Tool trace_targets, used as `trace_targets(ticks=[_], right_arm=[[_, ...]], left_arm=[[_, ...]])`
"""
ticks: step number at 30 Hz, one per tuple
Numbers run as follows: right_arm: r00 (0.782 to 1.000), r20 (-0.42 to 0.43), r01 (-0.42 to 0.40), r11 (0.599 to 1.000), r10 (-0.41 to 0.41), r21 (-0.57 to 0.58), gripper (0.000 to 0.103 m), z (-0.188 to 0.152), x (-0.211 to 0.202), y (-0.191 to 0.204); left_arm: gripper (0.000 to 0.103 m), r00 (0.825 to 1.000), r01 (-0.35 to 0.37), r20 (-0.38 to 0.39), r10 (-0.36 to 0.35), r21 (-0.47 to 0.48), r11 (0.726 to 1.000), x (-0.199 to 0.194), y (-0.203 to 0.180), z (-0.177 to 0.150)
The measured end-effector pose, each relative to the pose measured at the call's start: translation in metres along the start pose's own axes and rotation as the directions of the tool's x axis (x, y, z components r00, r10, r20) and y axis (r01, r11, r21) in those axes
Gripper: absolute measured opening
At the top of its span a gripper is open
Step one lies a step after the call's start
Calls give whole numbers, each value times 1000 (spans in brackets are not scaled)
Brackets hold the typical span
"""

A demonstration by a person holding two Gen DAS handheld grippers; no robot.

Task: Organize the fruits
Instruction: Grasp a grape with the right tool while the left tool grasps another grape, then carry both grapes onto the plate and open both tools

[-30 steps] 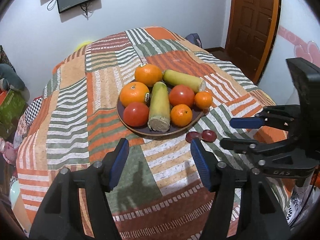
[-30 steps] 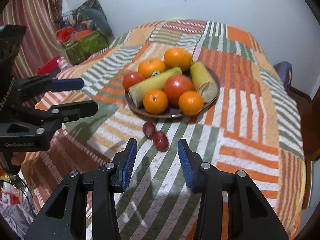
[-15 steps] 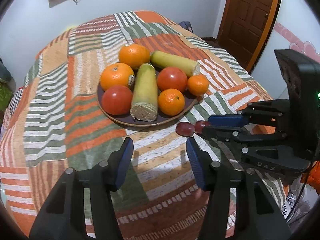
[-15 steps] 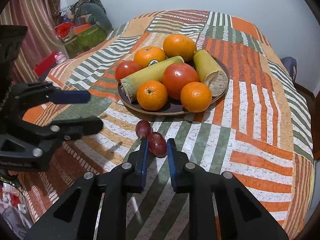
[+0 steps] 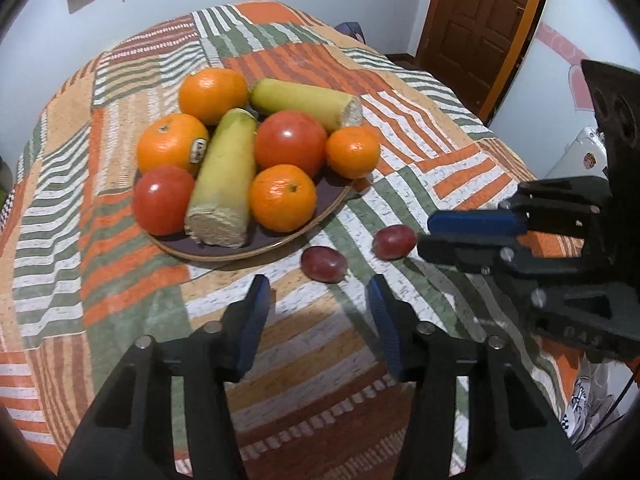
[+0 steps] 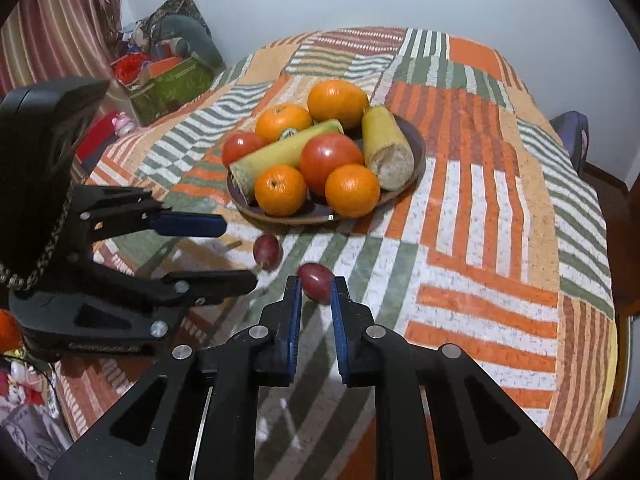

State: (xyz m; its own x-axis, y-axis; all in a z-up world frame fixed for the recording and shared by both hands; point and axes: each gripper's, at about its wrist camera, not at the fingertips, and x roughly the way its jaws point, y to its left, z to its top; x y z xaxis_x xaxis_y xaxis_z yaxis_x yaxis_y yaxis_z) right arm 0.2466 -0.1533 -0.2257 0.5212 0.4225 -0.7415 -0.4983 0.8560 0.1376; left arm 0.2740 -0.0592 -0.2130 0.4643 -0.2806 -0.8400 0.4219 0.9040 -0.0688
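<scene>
Since 1 second ago the right gripper (image 6: 314,286) has clamped onto the near grape (image 6: 316,278) on the striped cloth (image 6: 480,240); the left gripper (image 5: 318,296), closing, empty, has dropped toward the other grape (image 5: 323,264).

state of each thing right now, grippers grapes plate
right gripper: jaws shut on the nearer grape, which lies on the cloth
left gripper: jaws closing, nothing between them
other grape: loose on the cloth
plate: full, oranges, tomatoes, corn
</scene>
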Motion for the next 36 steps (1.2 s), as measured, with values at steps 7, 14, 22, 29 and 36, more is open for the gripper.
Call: trace_targets(ticks=[7, 14, 22, 29, 36], right_arm=[[1000, -13, -13, 1000, 13, 24, 19, -5, 0, -10], [998, -22, -56, 997, 57, 45, 20, 1, 7, -12], [998, -36, -52, 999, 53, 15, 24, 7, 17, -6], [999, -39, -34, 999, 33, -10, 26, 6, 26, -2], [999, -28, -16, 1000, 16, -5, 24, 8, 23, -1]], left_arm=[[39, 1000, -5, -10, 5, -4, 1000, 15, -4, 6], [38, 1000, 0, -2, 0, -24, 1000, 21, 0, 10], [27, 1000, 17, 10, -17, -11, 1000, 21, 3, 10], [27, 1000, 6, 17, -6, 4, 1000, 16, 2, 6], [27, 999, 8, 37, -7, -11, 1000, 1, 7, 5]])
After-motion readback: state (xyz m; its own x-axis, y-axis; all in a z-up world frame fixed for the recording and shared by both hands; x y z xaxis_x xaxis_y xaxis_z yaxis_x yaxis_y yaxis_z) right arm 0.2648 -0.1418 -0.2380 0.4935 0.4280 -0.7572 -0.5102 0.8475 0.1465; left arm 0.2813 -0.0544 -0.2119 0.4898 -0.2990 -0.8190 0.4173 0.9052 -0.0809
